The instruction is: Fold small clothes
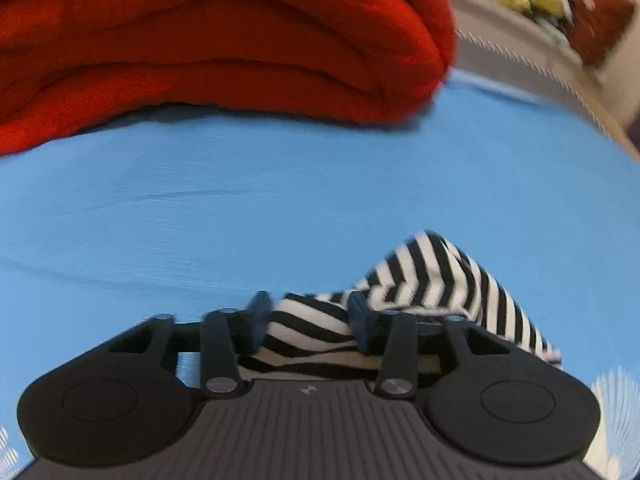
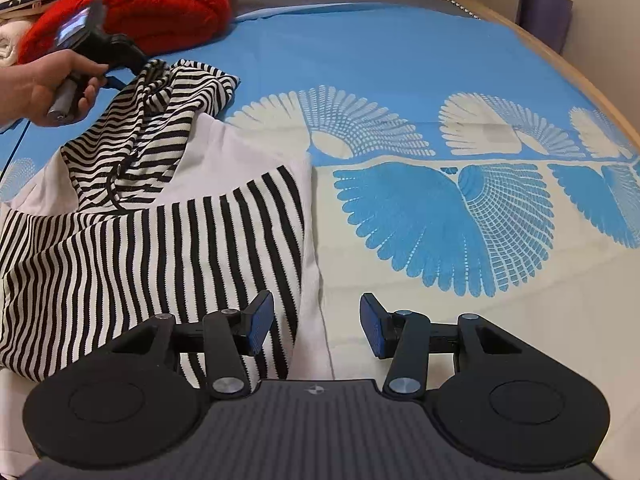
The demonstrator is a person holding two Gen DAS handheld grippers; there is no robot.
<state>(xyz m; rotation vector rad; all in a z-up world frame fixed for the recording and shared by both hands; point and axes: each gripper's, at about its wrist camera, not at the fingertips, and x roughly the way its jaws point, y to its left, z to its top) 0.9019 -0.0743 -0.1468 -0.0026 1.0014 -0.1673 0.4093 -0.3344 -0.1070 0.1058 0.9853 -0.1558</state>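
Left gripper is clamped on a bunched fold of the striped garment, lifting that end off the blue bedspread near the red blanket. Right gripper is wide open, holding nothing, hovering at the garment's white right edge. Rest of the garment lies flat on the bed, partly folded over itself.

bed covered by a blue sheet with cream fan-shaped prints is carrying everything | black-and-white striped knit garment with a plain white panel is lying crumpled at its left side | thick folded red blanket is resting at the far left edge | wooden bed rim is curving along the right
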